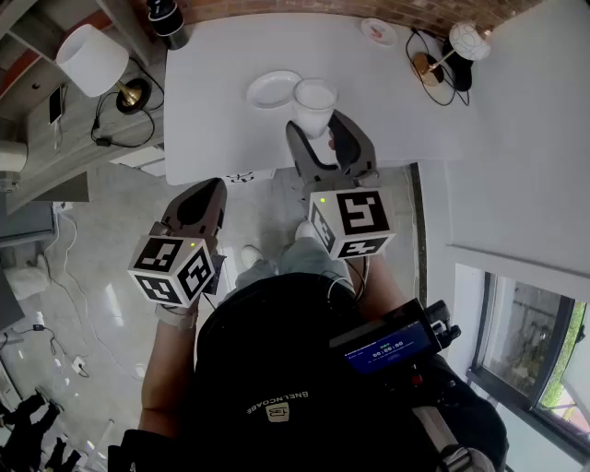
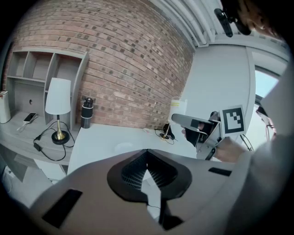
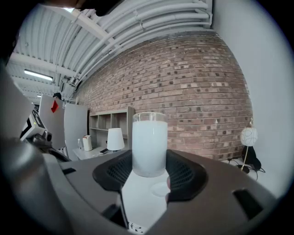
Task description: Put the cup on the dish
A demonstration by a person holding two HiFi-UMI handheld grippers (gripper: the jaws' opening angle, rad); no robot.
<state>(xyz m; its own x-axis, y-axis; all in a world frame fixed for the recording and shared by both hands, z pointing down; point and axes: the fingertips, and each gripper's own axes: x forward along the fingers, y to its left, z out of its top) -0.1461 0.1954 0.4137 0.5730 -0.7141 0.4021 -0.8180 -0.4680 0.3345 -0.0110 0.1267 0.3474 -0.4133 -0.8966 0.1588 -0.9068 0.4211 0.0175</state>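
Left gripper (image 2: 147,152): It was closest to the person. It hung over the floor (image 1: 111,277), just off the table's near edge, by the near left corner. Its two jaws were pressed together with nothing between them.

Right gripper (image 1: 318,138): It reached over the near edge of the table (image 1: 212,120), about halfway along. Its two jaws squeezed the cup, one on each side.

Cup (image 1: 314,100): It was tall and milky white, and it stood straight up between the right gripper's jaws. It was just beside the dish, on the dish's right side, and not on it. It looked to be held up off the table top.

Dish (image 1: 274,88): It was small, round and white. It lay flat on the table, near the middle, a bit closer to the far edge than the cup.

Lamp (image 1: 90,59): It had a white shade and a gold foot. It stood on a grey shelf (image 1: 55,147) off the table's left edge.

Bottle (image 1: 168,20): It was dark and stood at the table's far left corner.

Small plate (image 1: 378,31): It lay near the far edge, toward the right, well apart from the dish. It had something reddish on it.

Round lamp (image 1: 468,41): It was a white ball on a gold stand at the far right corner, with black cords beside it.

Brick wall (image 3: 193,87): It ran behind the table's far edge.
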